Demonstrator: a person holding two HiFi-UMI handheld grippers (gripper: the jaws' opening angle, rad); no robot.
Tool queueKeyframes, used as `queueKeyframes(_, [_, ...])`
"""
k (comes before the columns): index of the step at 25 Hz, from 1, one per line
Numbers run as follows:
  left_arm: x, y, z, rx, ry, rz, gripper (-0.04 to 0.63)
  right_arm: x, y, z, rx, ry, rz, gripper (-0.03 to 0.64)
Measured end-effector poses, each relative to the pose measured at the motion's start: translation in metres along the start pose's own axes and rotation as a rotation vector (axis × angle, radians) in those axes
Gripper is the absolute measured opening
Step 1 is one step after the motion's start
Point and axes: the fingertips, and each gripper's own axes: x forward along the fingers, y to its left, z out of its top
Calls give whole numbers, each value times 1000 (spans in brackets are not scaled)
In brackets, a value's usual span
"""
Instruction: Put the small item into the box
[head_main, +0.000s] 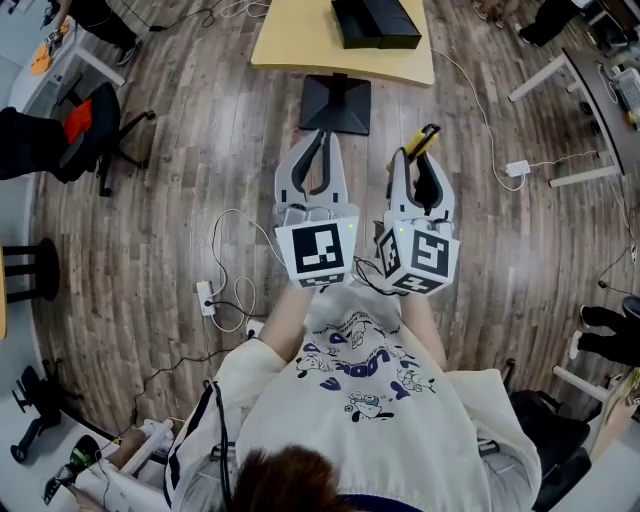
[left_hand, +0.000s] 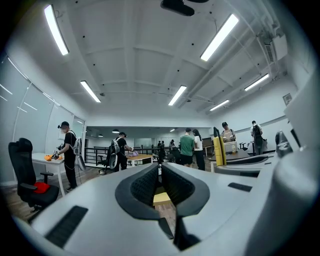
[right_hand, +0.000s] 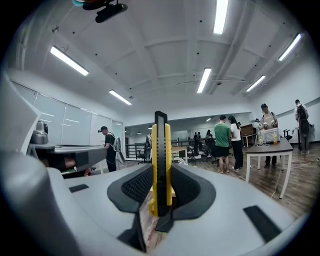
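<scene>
In the head view I hold both grippers out at chest height above the wooden floor. My right gripper (head_main: 424, 143) is shut on a yellow and black utility knife (head_main: 421, 141), which stands upright between the pads (right_hand: 160, 150) in the right gripper view and sticks out past the fingertips. My left gripper (head_main: 322, 138) is shut with nothing in it; its dark pads (left_hand: 145, 186) nearly meet at the tip. A black open box (head_main: 375, 22) lies on a light wooden table (head_main: 296, 40) ahead of both grippers, well beyond their reach.
The table's black base plate (head_main: 336, 103) sits on the floor just ahead of the left gripper. An office chair (head_main: 85, 130) stands at the left. A power strip (head_main: 207, 298) and cables lie by my left side. White table legs (head_main: 556, 72) are at the right. Several people stand far off.
</scene>
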Motion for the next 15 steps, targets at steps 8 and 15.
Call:
queueKeyframes(8, [23, 12, -7, -3, 14, -20, 29, 25, 7, -9, 7, 24, -9, 129])
queueKeyframes(15, [40, 13, -16, -3, 32, -24, 29, 42, 5, -16, 11, 44, -3, 129])
